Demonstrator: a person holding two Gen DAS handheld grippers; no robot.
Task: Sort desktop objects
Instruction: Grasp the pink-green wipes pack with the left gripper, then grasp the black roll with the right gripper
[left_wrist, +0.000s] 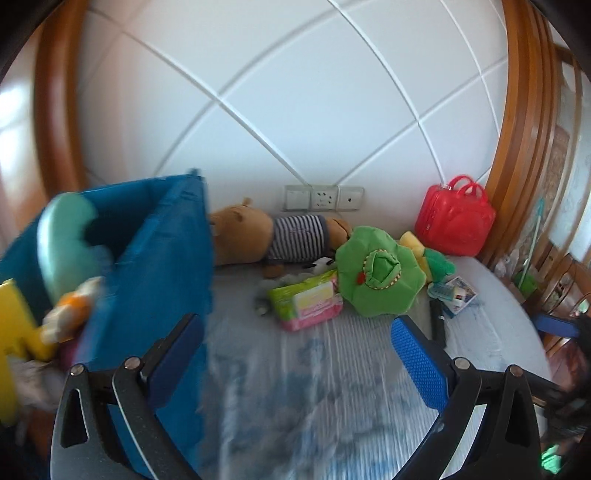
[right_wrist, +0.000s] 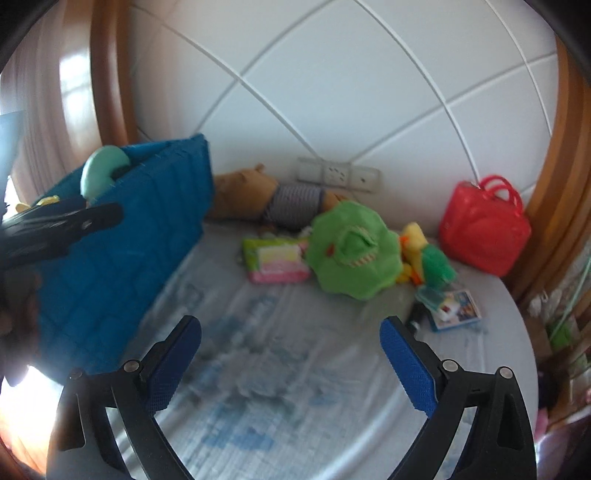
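Both grippers are empty and spread wide: the left gripper (left_wrist: 297, 352) and the right gripper (right_wrist: 291, 352) hang above bare cloth, probably ready for the next toy. Some toys already sit in the blue bin (right_wrist: 140, 236). Right of the bin wait a wipes pack (right_wrist: 275, 260), a green plush (right_wrist: 354, 251) and, beyond it, a red case (right_wrist: 484, 229).

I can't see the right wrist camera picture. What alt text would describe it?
An open, empty hand-held gripper with blue pads hovers over a pale blue patterned cloth. Beyond it lie a green plush toy, a wet-wipes pack, a striped-shirt teddy bear and a red toy case, with a blue fabric bin at left.
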